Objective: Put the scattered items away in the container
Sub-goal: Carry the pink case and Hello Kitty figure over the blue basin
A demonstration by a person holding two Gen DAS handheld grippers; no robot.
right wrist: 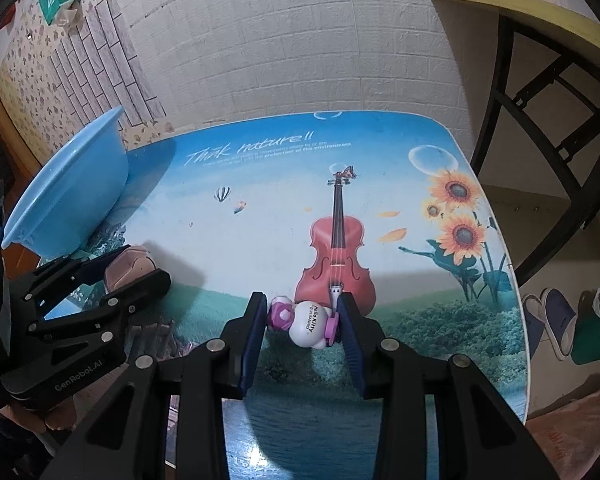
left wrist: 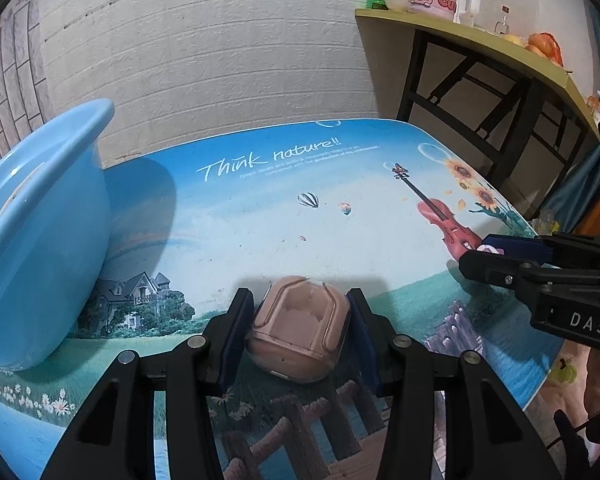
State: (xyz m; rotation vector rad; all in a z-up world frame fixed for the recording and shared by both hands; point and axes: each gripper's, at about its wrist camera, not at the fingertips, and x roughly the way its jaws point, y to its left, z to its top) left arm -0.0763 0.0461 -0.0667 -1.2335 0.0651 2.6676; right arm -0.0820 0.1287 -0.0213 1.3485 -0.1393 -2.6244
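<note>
A pink earbud case point(left wrist: 298, 330) lies on the printed table point(left wrist: 260, 208) between the fingers of my left gripper point(left wrist: 300, 320), whose pads touch both its sides. The case also shows in the right wrist view point(right wrist: 128, 266). A white and purple Hello Kitty toy point(right wrist: 306, 322) lies on the table between the fingers of my right gripper point(right wrist: 302, 320), which close against its ends. The right gripper also shows in the left wrist view point(left wrist: 500, 258) at the right. The blue plastic basin point(left wrist: 40, 240) stands at the table's left; it also shows in the right wrist view point(right wrist: 72, 196).
A white brick wall runs behind the table. A yellow-topped side table point(left wrist: 480, 36) with a pink bottle, a kettle and fruit stands at the back right. Slippers point(right wrist: 552, 320) lie on the floor to the right.
</note>
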